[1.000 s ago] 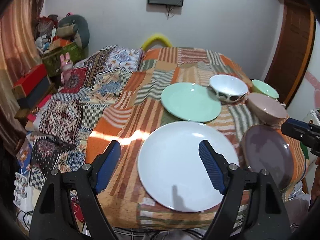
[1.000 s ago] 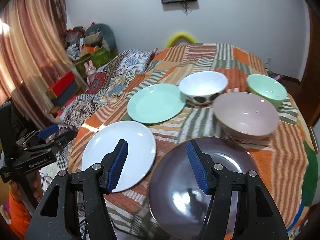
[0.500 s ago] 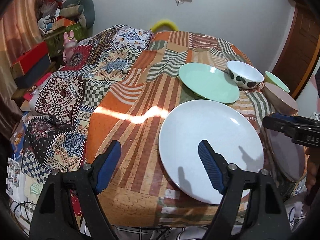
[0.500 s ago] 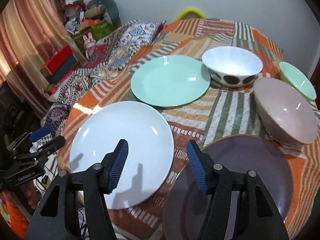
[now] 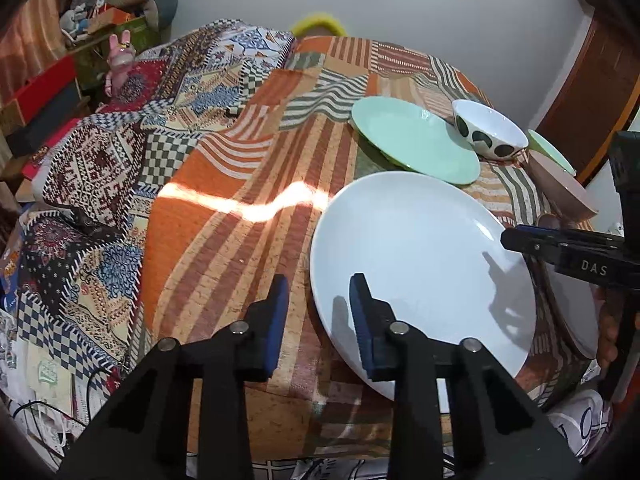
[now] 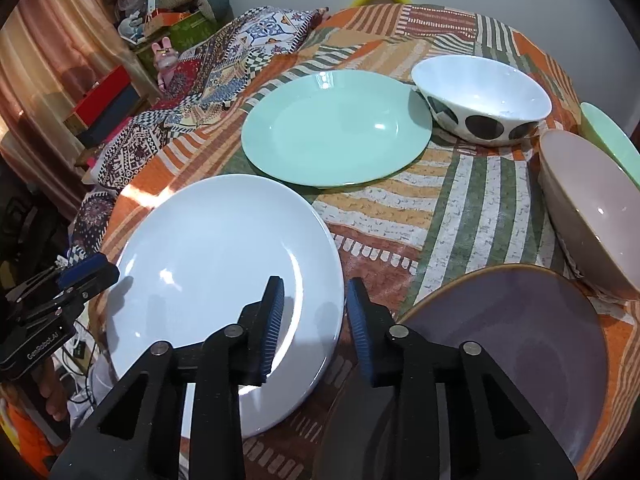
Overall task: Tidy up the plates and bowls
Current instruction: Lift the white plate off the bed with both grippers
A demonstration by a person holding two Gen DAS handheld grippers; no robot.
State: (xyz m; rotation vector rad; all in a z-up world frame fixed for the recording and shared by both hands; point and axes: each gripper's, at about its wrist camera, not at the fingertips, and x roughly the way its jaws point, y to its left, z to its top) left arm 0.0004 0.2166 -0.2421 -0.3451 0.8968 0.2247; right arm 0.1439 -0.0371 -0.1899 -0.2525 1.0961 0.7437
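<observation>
A white plate [image 5: 420,248] [image 6: 216,248] lies at the near edge of the patchwork-covered table. My left gripper [image 5: 318,312] straddles its left rim, jaws closing, one finger over the plate and one over the cloth, pads not pressing. My right gripper [image 6: 314,312] straddles its right rim the same way, jaws closing, beside a dark purple plate [image 6: 512,328]. Farther back sit a green plate [image 6: 336,128], a white spotted bowl [image 6: 480,96], a pink bowl [image 6: 592,208] and a green bowl [image 6: 612,140].
The patchwork cloth [image 5: 240,184] hangs over the table's near edge. A second quilt drapes off to the left toward a red box [image 5: 36,88], toys and a curtain. A wooden door [image 5: 592,80] stands at the right. Cables lie on the floor below.
Both grippers have come down and closer to the white plate, one at each side of it. Their jaws have narrowed sharply. The plates and bowls have not moved.
</observation>
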